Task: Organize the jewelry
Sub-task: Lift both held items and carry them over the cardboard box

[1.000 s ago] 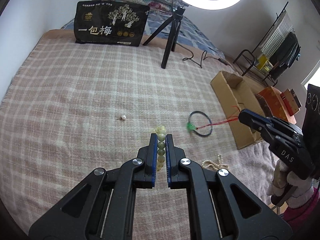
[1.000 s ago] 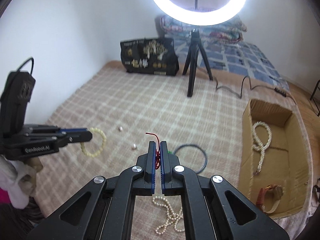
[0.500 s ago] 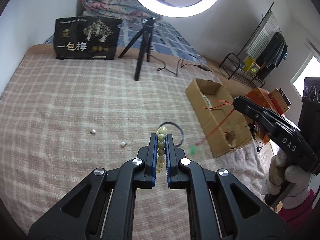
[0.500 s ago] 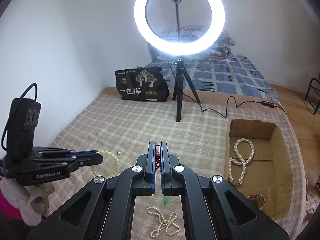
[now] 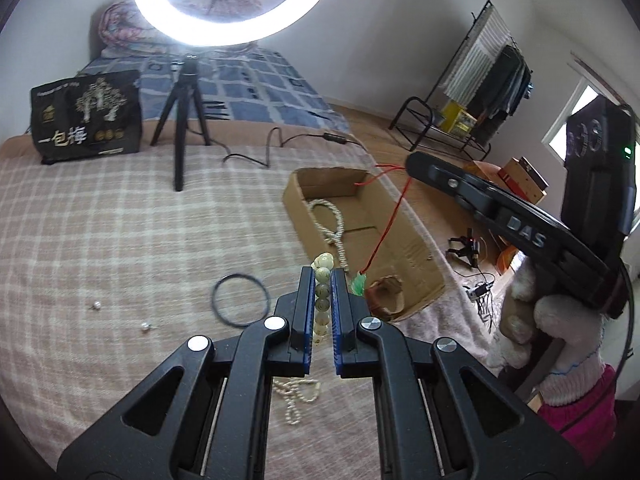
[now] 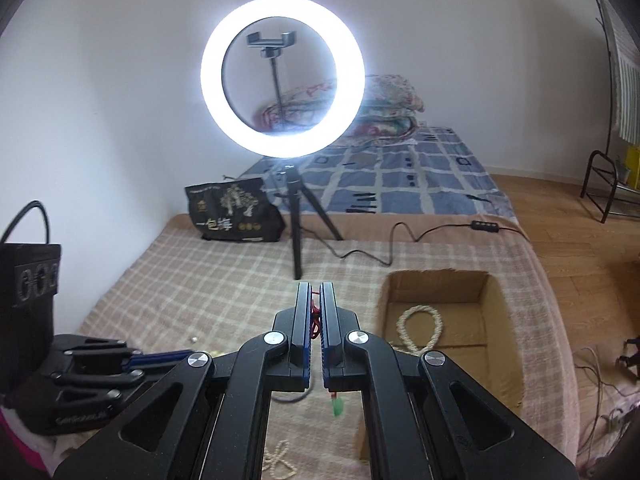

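Above the blanket (image 5: 120,240), both grippers raised

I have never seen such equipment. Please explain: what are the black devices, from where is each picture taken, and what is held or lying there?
A person holds a black hand tool in each hand; each has a camera looking along its tongs. In the left view, the left tongs grip a pale green bead bracelet. The right tongs pinch a red cord with a small green pendant hanging near the brown cardboard box, which contains a white pearl necklace. On the checked blanket lie a thin black ring and another small pearl strand.
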